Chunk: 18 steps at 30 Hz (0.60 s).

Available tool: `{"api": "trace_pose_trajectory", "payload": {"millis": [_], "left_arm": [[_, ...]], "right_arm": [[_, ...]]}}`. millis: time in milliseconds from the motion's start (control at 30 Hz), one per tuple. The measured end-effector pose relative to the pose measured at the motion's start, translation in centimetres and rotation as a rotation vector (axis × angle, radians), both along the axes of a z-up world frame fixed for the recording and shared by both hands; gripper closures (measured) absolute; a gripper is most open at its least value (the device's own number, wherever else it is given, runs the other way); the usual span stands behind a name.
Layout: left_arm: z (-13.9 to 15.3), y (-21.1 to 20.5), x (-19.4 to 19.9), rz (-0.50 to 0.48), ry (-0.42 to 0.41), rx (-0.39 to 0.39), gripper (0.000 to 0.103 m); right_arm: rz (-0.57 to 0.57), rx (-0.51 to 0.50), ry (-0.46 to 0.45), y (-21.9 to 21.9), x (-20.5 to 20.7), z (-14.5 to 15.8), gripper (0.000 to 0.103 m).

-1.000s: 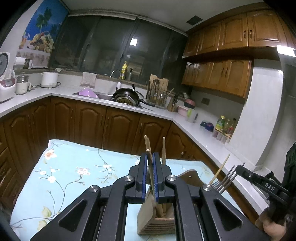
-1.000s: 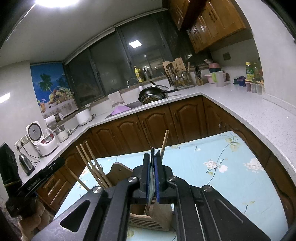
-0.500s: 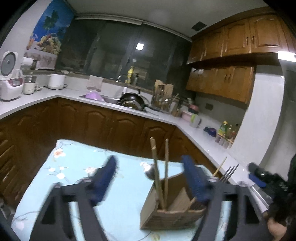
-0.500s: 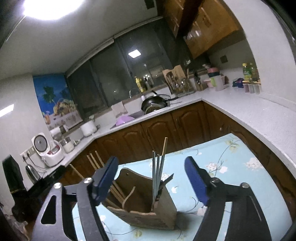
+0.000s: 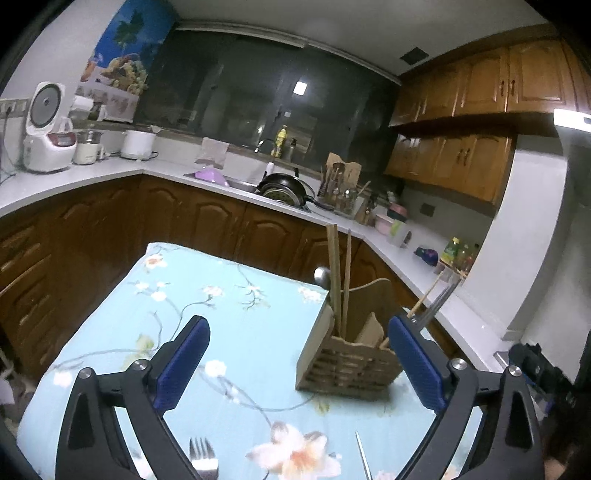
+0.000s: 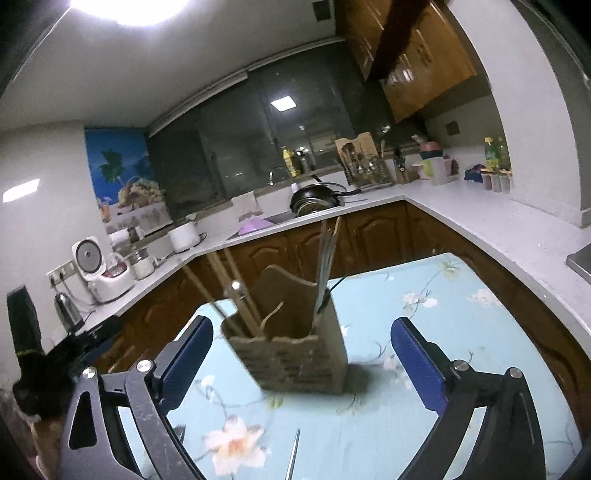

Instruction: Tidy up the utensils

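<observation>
- left gripper (image 5: pixel 299 360) jaws opening, nothing between; fork (image 5: pixel 202 459) lies below
- right gripper (image 6: pixel 301 360) jaws opening, empty; wooden holder (image 6: pixel 295 358) with chopsticks (image 6: pixel 236 295) ahead

Dim kitchen, ceiling light (image 6: pixel 122 7) glare top-left, fisheye warp, slight blur.

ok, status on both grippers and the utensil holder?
Left gripper and right gripper jaws opening, nothing between pads. Wooden holder upright on floral cloth, chopsticks inside. Fork on the cloth near left gripper. Nothing blocking.
</observation>
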<state>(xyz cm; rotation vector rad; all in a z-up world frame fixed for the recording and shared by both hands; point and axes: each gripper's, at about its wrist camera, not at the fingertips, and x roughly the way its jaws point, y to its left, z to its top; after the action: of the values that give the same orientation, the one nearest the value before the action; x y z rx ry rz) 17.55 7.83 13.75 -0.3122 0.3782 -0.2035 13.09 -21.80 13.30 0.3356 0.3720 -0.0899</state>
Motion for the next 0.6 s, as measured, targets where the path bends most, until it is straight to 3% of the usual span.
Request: {"api": "trace_pose_trajectory", "payload": {"millis": [167,433,600], "left_arm": [[0.5,1.2,-4.0,0.015,-0.016,-0.01,0.005],[3.2,1.7,-10.8,-0.001,-0.133,0.074,0.001],[1.7,1.3,-14.6,-0.007,-0.169,0.118,0.001]], "right_arm": [[0.013,-0.034,-0.029,1.8,-2.9,0.9,0.002],[0.06,-0.096,-0.119,4.2,-7.2,4.9,0.0],[0.036,-0.145,-0.139,5.6,-9.9,3.4,0.0]]}}
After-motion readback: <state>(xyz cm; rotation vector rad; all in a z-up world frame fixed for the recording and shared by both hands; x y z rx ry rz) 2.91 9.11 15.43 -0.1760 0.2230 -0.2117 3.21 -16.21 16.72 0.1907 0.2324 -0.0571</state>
